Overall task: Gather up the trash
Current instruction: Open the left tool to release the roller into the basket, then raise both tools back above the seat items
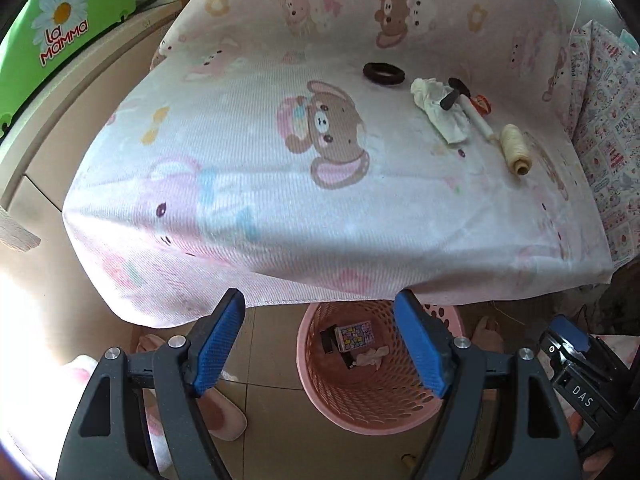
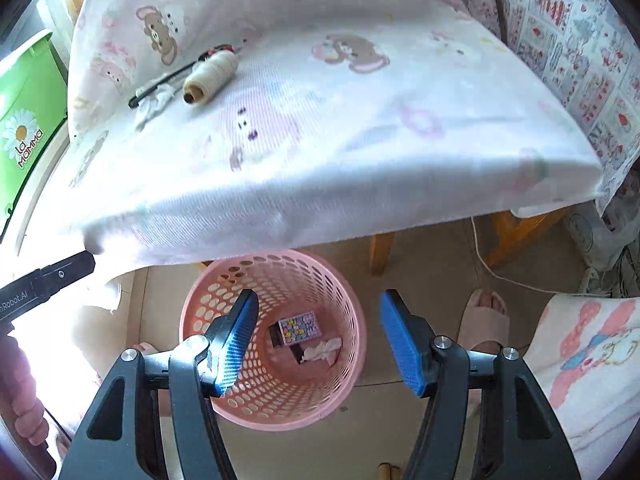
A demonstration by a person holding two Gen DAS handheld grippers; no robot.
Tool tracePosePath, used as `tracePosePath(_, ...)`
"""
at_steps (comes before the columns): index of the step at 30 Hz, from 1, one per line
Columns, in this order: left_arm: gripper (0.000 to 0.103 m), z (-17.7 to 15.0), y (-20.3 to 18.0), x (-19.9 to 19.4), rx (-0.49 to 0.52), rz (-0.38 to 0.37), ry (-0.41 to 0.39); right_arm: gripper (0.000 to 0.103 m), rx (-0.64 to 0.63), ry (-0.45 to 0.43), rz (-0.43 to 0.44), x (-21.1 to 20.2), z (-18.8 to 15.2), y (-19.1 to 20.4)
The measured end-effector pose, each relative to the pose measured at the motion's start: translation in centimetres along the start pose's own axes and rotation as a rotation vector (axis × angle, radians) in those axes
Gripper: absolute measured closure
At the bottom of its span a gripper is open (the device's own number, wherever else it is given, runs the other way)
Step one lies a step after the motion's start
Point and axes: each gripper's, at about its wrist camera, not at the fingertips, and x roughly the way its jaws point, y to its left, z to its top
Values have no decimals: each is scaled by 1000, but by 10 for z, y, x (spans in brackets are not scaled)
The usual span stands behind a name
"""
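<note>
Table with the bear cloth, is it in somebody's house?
Probably a home. The table wears a cartoon bear cloth, a pink laundry-style basket serves as the trash bin on the tiled floor, and a foot in a house slipper stands beside it.

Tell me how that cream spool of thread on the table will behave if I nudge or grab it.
The spool of thread lies on its side, so it will probably roll when nudged. Its wound surface looks grippy rather than slick, and it is likely light. The soft cloth may slow any roll.

Pink perforated basket (image 2: 276,280); white-pink tablecloth (image 1: 280,208) with brown bear print; cream thread spool (image 1: 514,148); black ring (image 1: 383,73); green bin (image 1: 52,32) (daisy logo); blue gripper pads (image 2: 402,346).
</note>
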Motion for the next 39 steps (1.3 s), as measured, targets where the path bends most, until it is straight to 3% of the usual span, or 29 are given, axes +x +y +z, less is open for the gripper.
tracePosePath(10,22,10,-8,-41,48,30,-155,33,-53,-203,-68,-49,17,3)
tracePosePath(13,13,13,-14,-54,53,41,-214,31,-85,-234,-58,-55,22,7)
tracePosePath(16,5,16,-17,-65,64,59,-273,22,-111,-279,-50,-62,25,11)
tracePosePath(19,1,16,-24,-73,94,94,-335,19,-119,-340,-12,-70,27,13)
tracePosePath(22,1,13,-31,-80,121,89,-410,18,-132,-404,117,-77,29,9)
tracePosePath(23,1,12,-31,-81,117,63,-430,18,-122,-412,145,-78,30,7)
tracePosePath(25,1,12,-31,-84,100,33,-459,18,-99,-412,120,-79,34,5)
tracePosePath(31,1,17,-39,-89,116,107,-488,18,-182,-429,13,-88,44,9)
tracePosePath(35,1,18,-45,-92,133,151,-507,18,-187,-445,22,-90,45,9)
tracePosePath(39,1,23,-47,-89,113,135,-492,18,-176,-416,54,-83,47,9)
